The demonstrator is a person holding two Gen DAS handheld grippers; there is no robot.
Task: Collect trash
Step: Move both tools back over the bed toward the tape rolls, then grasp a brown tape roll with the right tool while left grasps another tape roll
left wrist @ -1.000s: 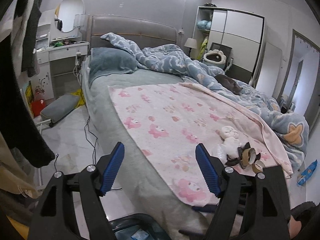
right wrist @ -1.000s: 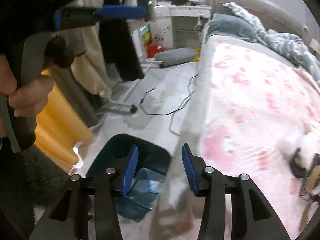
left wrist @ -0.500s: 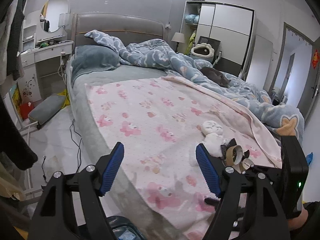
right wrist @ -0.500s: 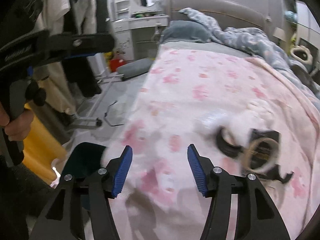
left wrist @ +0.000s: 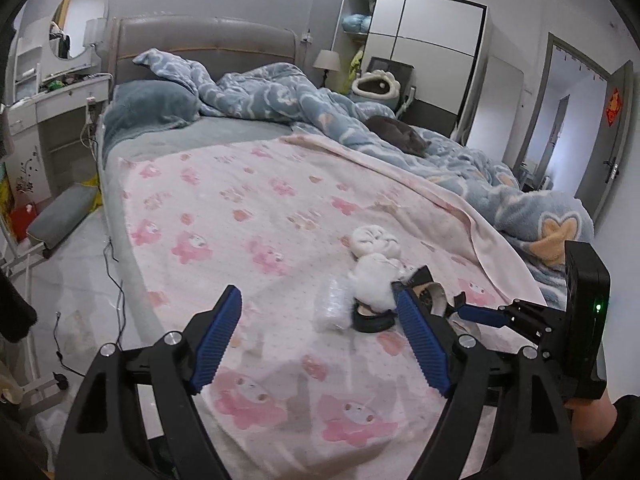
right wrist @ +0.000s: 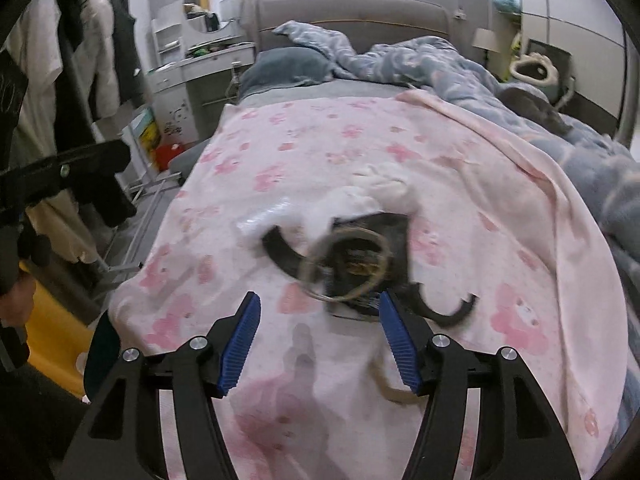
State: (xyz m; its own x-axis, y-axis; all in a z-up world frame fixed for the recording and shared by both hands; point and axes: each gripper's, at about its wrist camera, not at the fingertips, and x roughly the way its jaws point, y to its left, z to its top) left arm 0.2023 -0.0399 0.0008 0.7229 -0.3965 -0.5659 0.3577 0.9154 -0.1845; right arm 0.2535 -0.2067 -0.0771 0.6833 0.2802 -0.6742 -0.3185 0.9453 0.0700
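A heap of trash lies on the pink blanket (left wrist: 256, 216): crumpled white tissues (left wrist: 374, 256), a clear plastic wrapper (left wrist: 331, 307), a dark curved strip (left wrist: 370, 322) and a cardboard tape ring (right wrist: 346, 262) over a dark packet. My left gripper (left wrist: 320, 340) is open and empty, just short of the heap. My right gripper (right wrist: 320, 338) is open and empty, its jaws wide, close in front of the tape ring. It also shows in the left wrist view (left wrist: 480, 314) beside the heap.
A blue quilt (left wrist: 400, 136) with a dark cat (left wrist: 396, 134) covers the bed's far side. A dark bin's rim (right wrist: 102, 354) shows by the bed's near left corner. A clothes rack (right wrist: 80, 80) and a dressing table (left wrist: 56, 120) stand left. Cables (left wrist: 114, 276) lie on the floor.
Both grippers swung from the floor bin up over the bed and closed in on the trash heap. The right gripper's jaws opened wider.
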